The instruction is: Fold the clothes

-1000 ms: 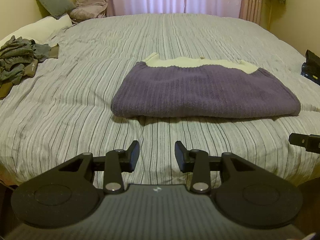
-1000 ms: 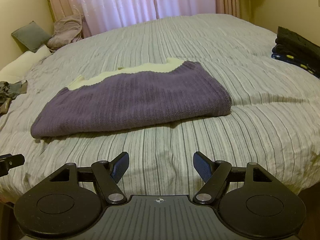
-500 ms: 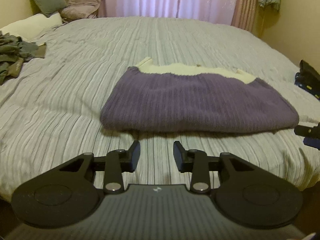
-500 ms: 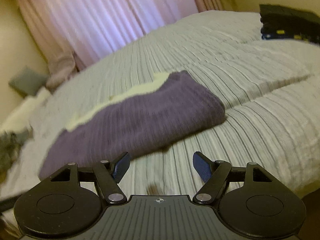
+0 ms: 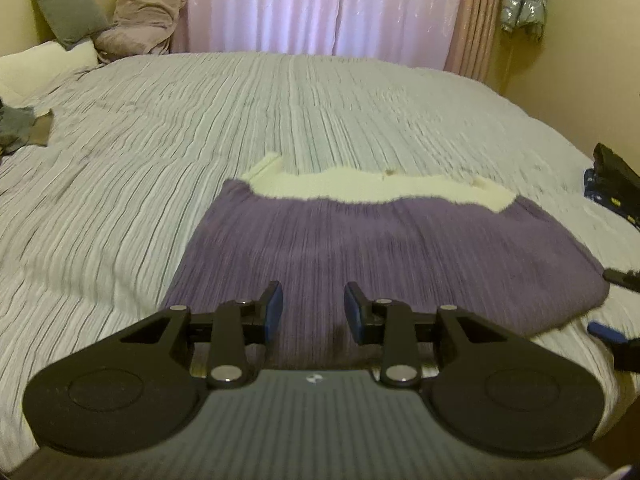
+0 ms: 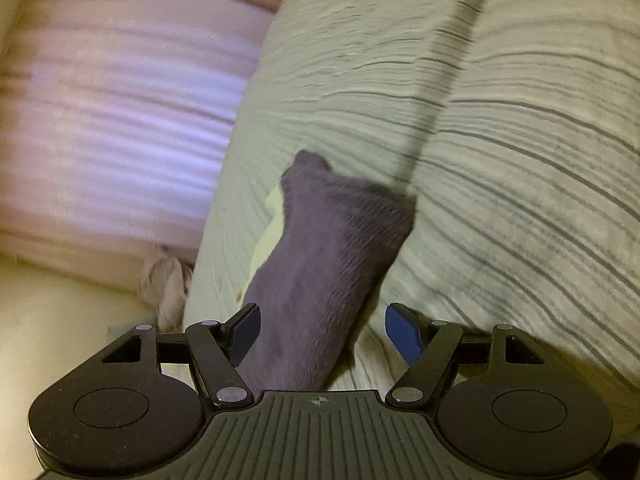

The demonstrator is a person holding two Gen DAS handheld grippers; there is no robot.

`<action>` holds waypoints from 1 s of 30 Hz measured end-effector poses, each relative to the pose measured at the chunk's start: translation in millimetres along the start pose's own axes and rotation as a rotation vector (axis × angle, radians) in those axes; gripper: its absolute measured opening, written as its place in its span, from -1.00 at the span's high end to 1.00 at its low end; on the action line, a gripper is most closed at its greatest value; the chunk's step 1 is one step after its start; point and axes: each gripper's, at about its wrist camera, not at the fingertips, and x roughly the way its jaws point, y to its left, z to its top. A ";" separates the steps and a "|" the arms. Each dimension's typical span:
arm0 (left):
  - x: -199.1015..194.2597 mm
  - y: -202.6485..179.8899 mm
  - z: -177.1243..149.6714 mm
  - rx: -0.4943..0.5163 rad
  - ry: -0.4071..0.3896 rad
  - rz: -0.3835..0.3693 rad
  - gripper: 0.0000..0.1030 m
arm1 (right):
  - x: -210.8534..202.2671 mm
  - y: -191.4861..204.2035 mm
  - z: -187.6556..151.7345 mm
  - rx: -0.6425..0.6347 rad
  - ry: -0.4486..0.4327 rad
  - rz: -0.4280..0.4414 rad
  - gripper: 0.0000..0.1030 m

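Spreading our left gripper with its jaws parted and nothing between them, we hover over the near edge of the purple sweater, which lies folded flat on the striped bedspread with a cream band along its far side. Our right gripper is turned sideways at the sweater's right end, jaws wide apart around the fabric; the sweater runs between the fingers, but the blur keeps us from telling whether the pads touch it. Farther out we see a grey pillow and a crumpled blanket by the pink curtains, and dark folded clothes at the bed's right edge.
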 end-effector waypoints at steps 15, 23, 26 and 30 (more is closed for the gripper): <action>39.9 25.2 13.6 -0.119 0.024 -0.071 0.46 | 15.7 0.0 3.5 -0.006 -0.094 0.005 -0.31; 46.1 28.8 12.2 -0.143 0.043 -0.092 0.46 | 21.9 1.8 4.3 0.031 -0.073 -0.130 -0.08; 39.7 34.6 15.8 -0.169 0.036 -0.121 0.46 | 7.7 32.8 -2.0 -0.090 -0.075 -0.160 -0.08; 30.8 30.9 27.1 -0.172 0.006 -0.190 0.53 | 17.1 83.7 -24.6 -0.459 -0.091 -0.204 -0.08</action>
